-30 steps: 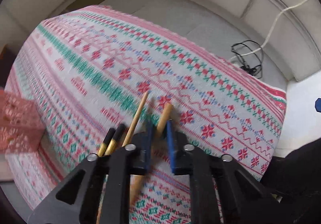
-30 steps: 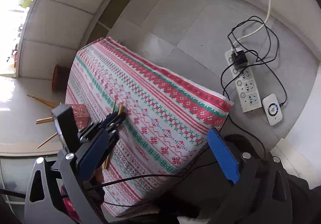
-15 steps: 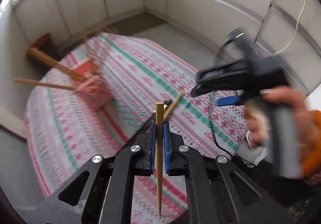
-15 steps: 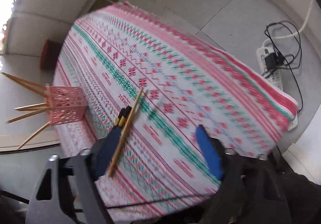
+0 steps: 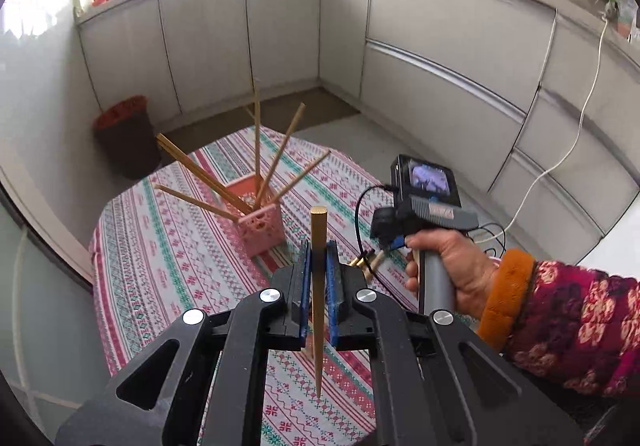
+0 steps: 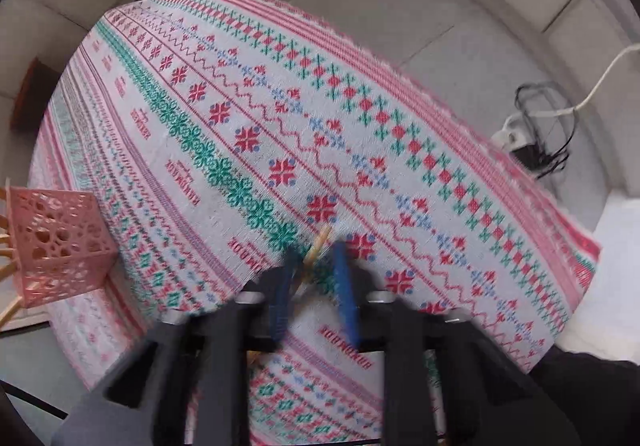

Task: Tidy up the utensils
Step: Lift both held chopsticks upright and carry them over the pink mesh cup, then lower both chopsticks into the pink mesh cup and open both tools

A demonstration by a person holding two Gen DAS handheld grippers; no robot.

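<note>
The left gripper (image 5: pixel 317 278) is pinching one chopstick (image 5: pixel 318 286) upright at lower centre; tilted, it could be missing the crowded pink holder (image 5: pixel 262 228). The right gripper (image 6: pixel 314 278), fingers parted, is straddling another chopstick (image 6: pixel 318 248) and could be knocking it away.

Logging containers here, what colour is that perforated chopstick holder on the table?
Pink; the chopstick holder shows best in the right wrist view.
</note>
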